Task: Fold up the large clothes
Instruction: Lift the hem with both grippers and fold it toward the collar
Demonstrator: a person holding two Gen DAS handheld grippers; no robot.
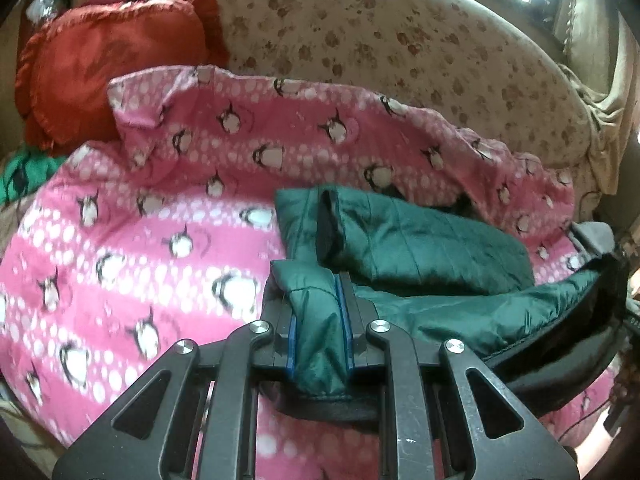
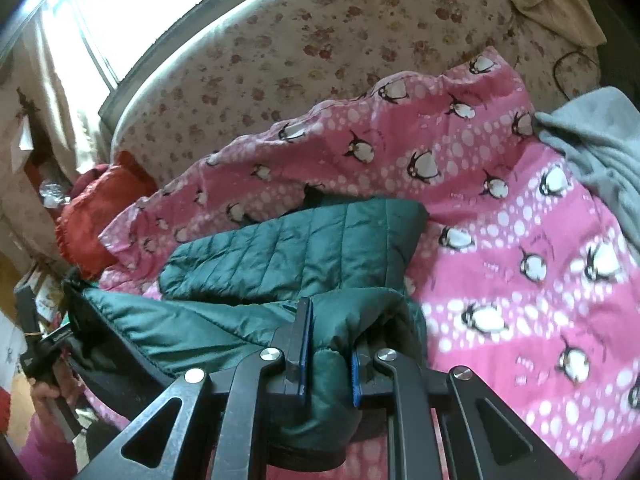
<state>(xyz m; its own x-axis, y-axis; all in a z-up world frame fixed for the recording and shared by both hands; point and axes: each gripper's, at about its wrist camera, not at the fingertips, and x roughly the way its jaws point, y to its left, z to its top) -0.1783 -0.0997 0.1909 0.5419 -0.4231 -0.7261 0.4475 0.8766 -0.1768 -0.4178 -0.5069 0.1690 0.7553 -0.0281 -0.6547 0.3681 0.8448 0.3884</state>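
Note:
A dark green quilted jacket (image 1: 420, 248) lies on a pink penguin-print blanket (image 1: 132, 220). My left gripper (image 1: 318, 300) is shut on a bunched edge of the jacket, with green fabric pinched between its blue pads. In the right wrist view the same jacket (image 2: 288, 248) stretches to the left, and my right gripper (image 2: 328, 336) is shut on another bunch of its edge. The hem with its black lining hangs taut between both grippers. A sleeve lies folded across the jacket body.
A red ruffled cushion (image 1: 104, 68) lies at the blanket's far left. A floral mattress (image 1: 380, 40) stands behind. Grey cloth (image 2: 596, 148) rests on the blanket's right side. A hand (image 2: 48, 396) holding the other gripper shows at lower left of the right wrist view.

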